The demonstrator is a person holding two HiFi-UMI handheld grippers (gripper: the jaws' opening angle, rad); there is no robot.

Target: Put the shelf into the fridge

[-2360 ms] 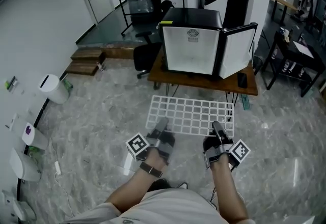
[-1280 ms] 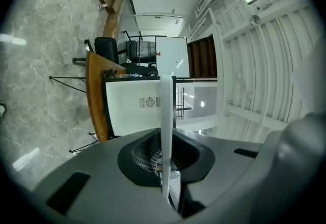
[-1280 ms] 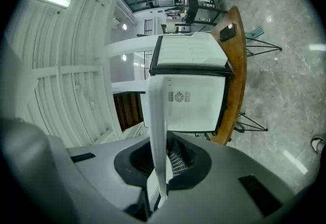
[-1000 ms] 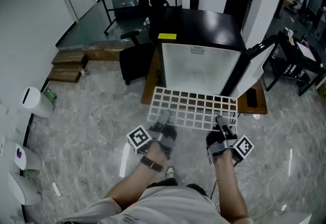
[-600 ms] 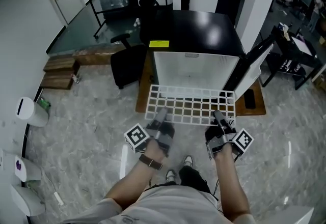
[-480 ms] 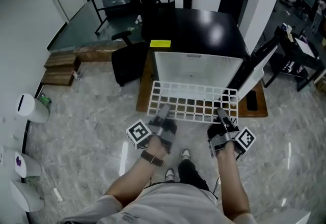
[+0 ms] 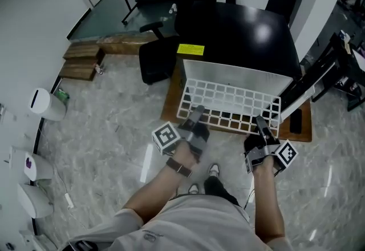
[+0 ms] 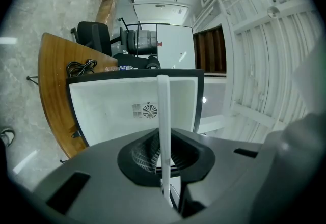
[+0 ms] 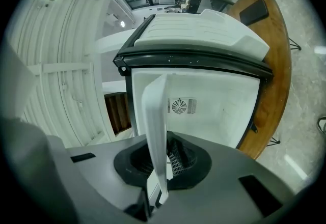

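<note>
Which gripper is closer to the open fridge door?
Right. The right gripper sits just left of the open fridge door, clamped on the near edge of the shelf; the left gripper clamps the same edge farther left, away from the door.

An office-like lab: swivel chair (image 7: 157, 57), polished stone floor (image 7: 97, 130).

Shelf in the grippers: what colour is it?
White, a grid of bars; the head view shows the shelf best.
</note>
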